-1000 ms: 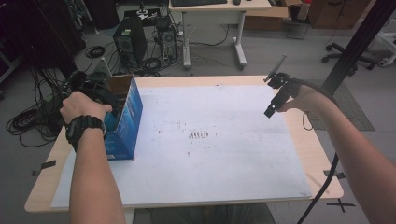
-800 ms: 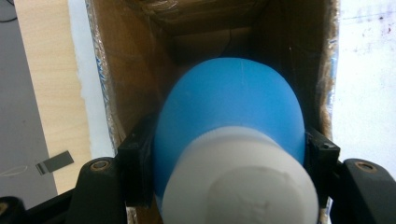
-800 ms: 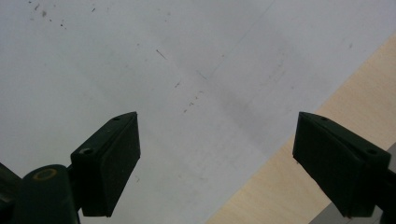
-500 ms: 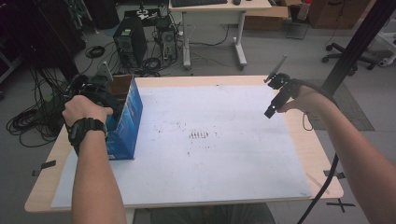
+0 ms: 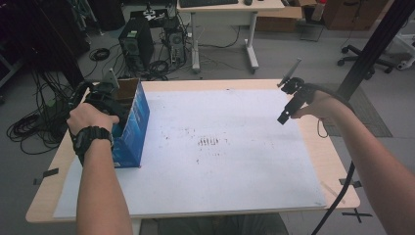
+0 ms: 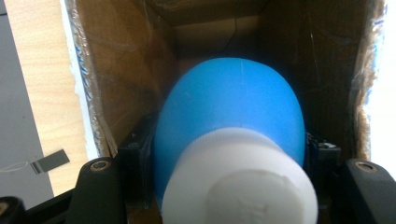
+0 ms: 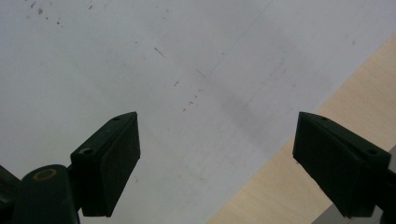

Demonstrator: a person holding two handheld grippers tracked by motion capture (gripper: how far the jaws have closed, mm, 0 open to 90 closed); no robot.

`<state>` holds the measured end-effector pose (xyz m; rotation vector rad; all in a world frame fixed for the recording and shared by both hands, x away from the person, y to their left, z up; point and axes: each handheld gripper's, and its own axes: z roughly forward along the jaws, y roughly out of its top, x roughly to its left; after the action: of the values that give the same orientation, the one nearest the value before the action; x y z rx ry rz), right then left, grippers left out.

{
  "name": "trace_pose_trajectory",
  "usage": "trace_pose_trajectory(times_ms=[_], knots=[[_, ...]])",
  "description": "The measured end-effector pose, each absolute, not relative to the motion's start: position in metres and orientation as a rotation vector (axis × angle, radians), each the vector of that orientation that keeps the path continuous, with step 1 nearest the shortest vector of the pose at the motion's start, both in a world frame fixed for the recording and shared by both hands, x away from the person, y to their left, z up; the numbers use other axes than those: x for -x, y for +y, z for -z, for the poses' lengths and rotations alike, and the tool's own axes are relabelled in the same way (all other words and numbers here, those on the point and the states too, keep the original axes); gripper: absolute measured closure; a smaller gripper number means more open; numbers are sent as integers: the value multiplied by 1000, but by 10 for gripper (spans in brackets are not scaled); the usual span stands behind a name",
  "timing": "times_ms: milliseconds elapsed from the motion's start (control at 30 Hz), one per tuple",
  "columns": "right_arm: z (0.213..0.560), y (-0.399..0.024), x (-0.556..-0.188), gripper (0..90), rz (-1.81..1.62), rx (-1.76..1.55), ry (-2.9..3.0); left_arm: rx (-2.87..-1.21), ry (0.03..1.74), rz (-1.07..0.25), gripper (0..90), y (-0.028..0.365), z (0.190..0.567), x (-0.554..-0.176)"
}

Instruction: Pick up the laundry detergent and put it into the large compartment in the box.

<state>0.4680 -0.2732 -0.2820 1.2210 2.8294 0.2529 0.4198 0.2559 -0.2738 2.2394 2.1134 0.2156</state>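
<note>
Jaws of the left gripper clamp a blue bulb (white-capped) inside the cardboard box. The right gripper hangs wide open above the desk.

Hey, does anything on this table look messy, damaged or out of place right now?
Mostly wear. The white sheet covering the table has dark specks and a smudged patch near its middle. The open cardboard box at the left edge has ragged, frayed rims. Nothing is spilled; the left gripper holds a blue and white object inside the box.

The bottle sits inside the box at the table's left edge.
</note>
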Motion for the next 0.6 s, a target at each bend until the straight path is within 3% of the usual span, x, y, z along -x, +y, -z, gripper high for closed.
trace_pose_trajectory(times_ms=[600], knots=[[285,-272,-468,147,-252,-1216,2834,-2255,2103,-220,367,254,280,-421]])
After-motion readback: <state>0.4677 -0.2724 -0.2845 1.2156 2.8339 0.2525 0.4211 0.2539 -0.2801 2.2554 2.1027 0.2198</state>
